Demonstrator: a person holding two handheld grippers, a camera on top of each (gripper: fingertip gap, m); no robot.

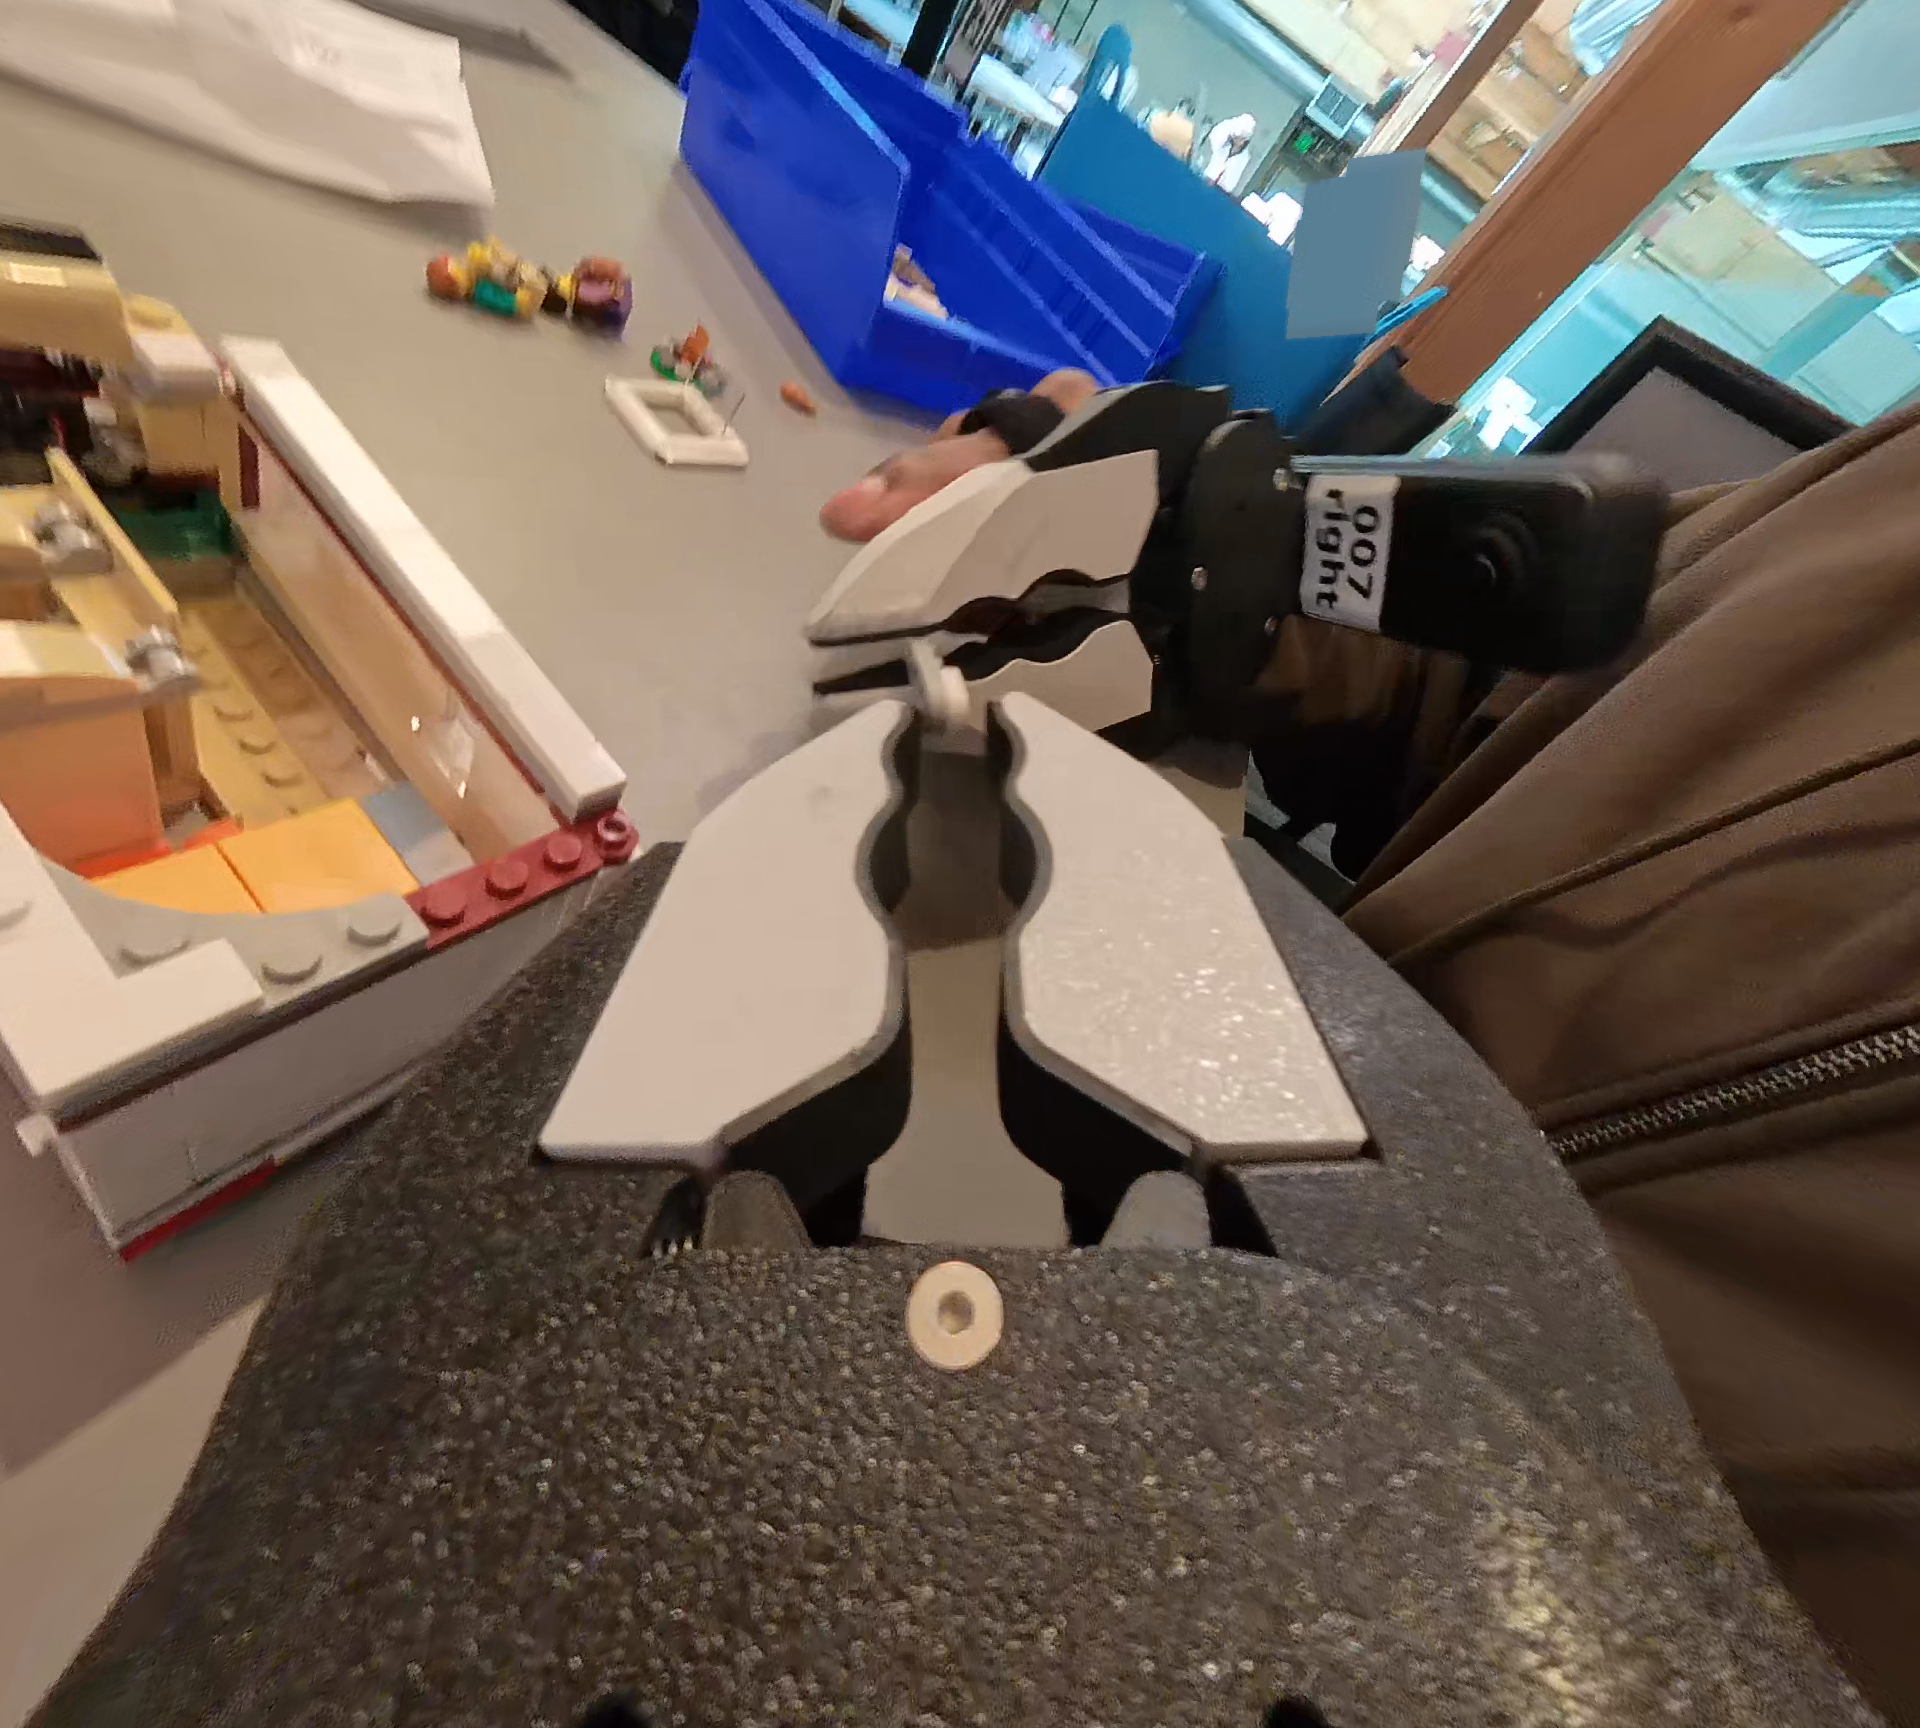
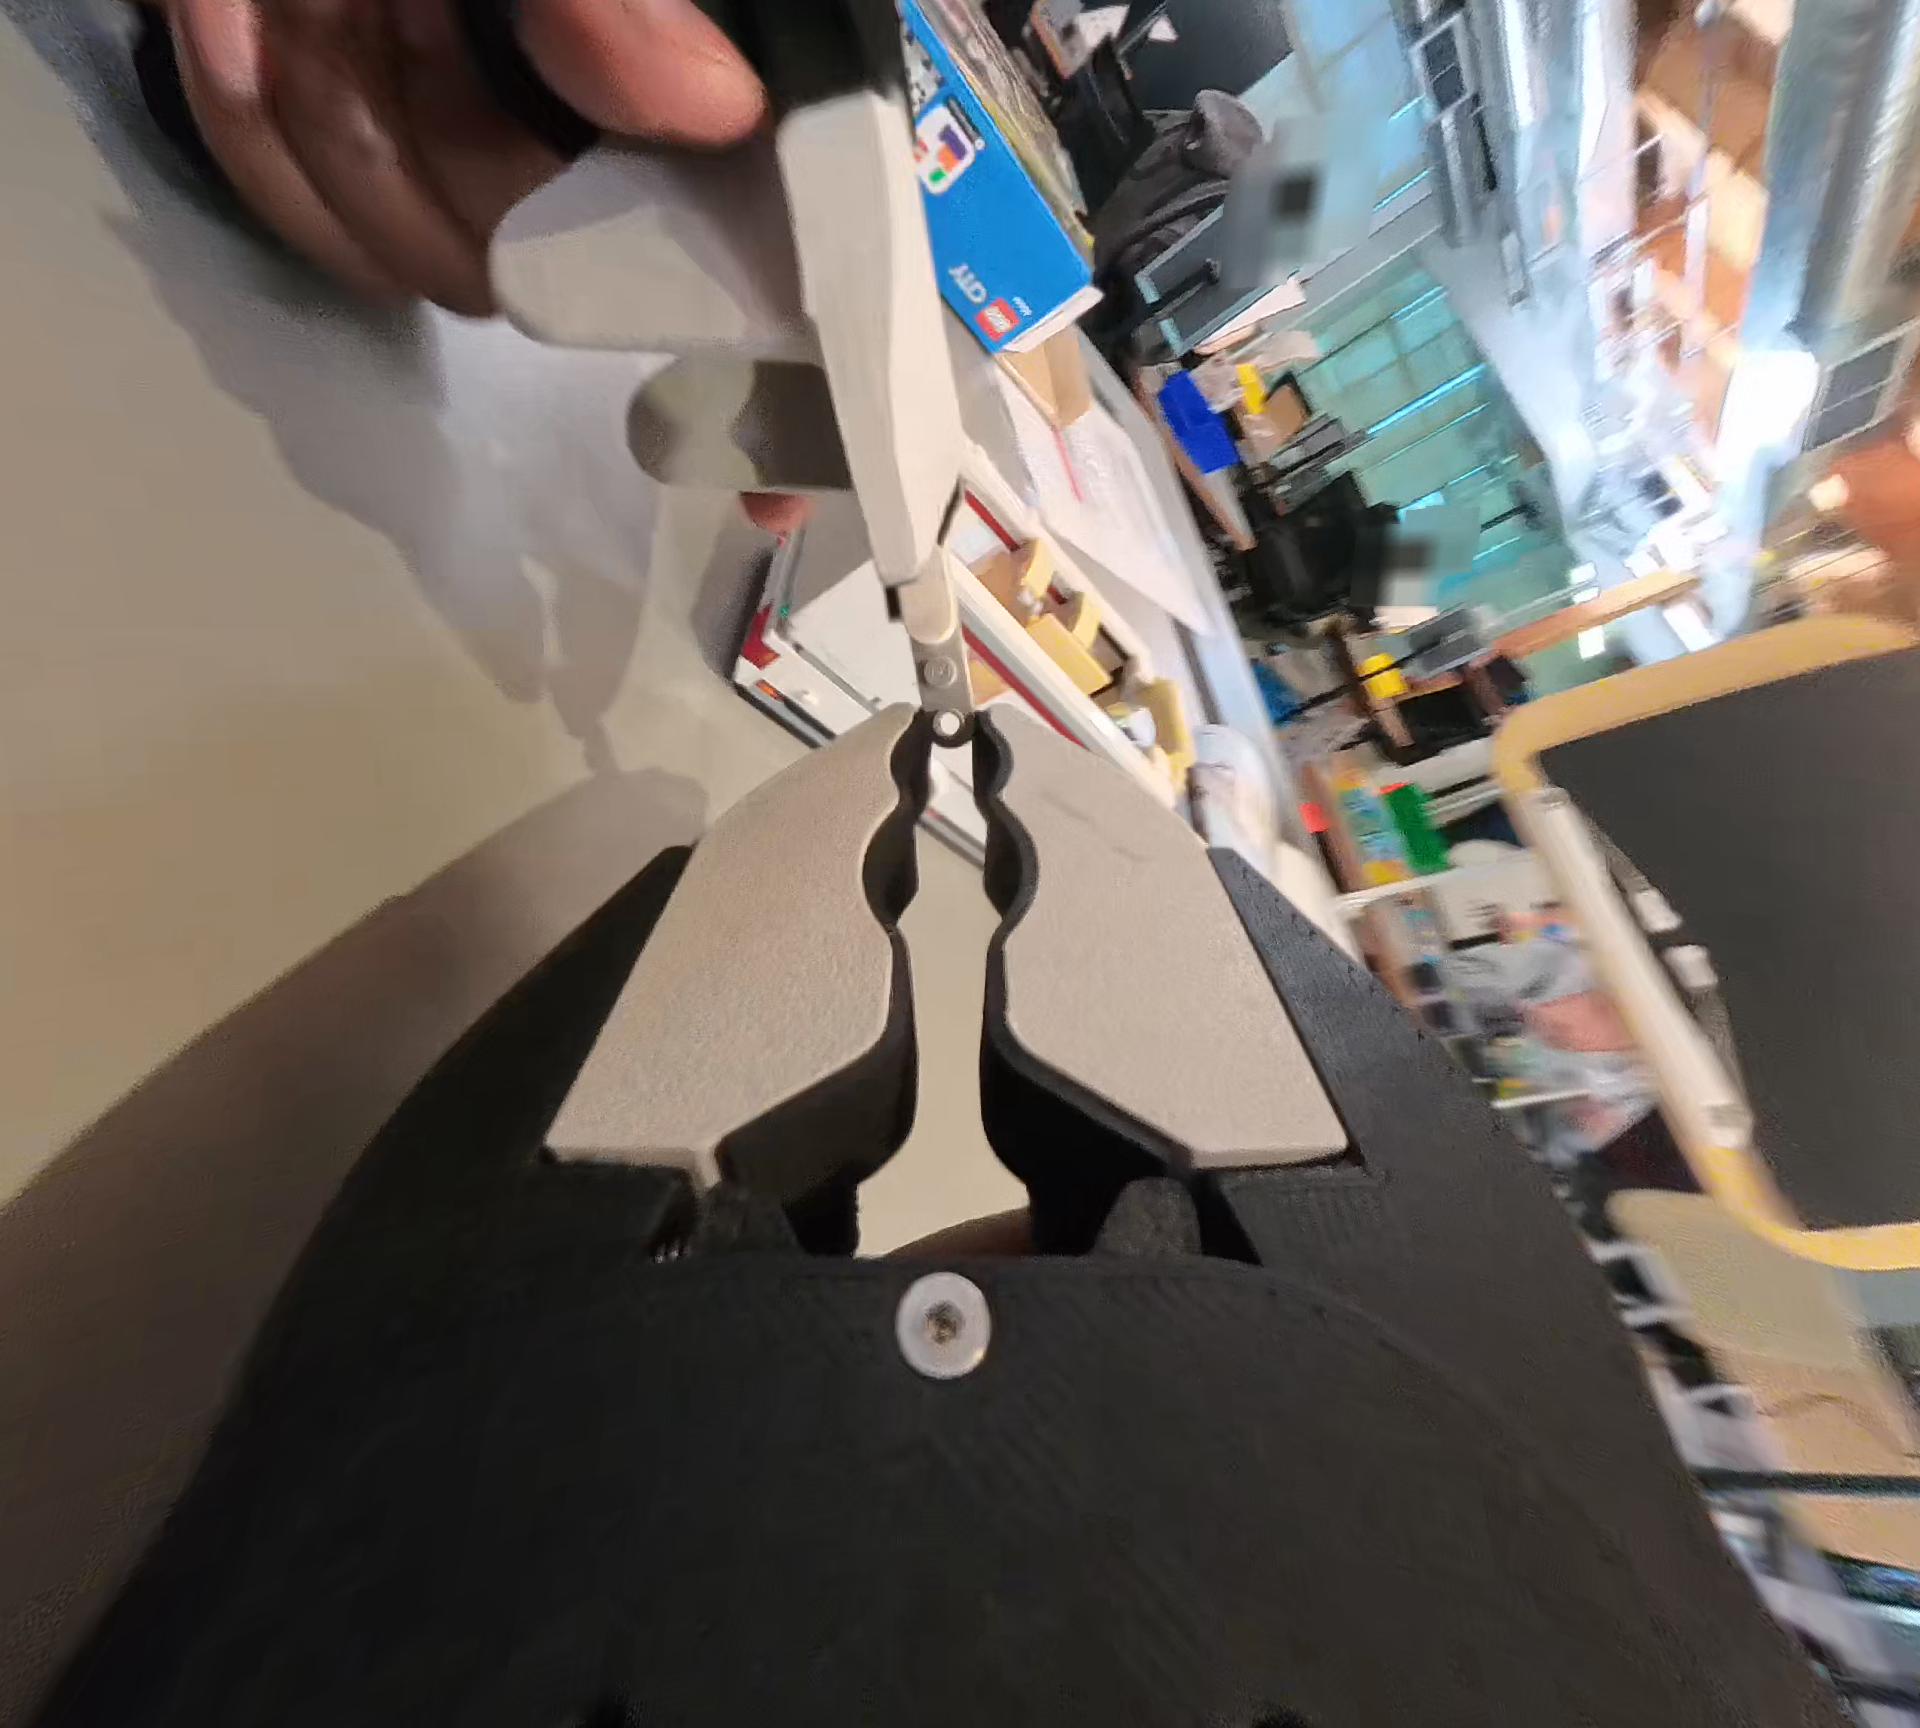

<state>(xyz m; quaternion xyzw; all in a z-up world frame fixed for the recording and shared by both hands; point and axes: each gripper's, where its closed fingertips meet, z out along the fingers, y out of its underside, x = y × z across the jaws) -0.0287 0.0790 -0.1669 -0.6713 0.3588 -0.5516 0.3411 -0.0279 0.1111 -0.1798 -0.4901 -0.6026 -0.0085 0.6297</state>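
Grey table (image 1: 644, 535) bearing brick model (image 1: 260, 743), blue bin (image 1: 935, 244), minifigures (image 1: 530, 291).

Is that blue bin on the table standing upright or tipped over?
Tipped. The blue bin lies on its side on the grey table, opening facing sideways.

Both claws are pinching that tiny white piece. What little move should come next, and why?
Probably a slow, gentle pull apart or twist. The left gripper and right gripper each clamp an end of the small white piece, held in the air above the table beside the brick model. It looks jointed, so a jerk might fling it.
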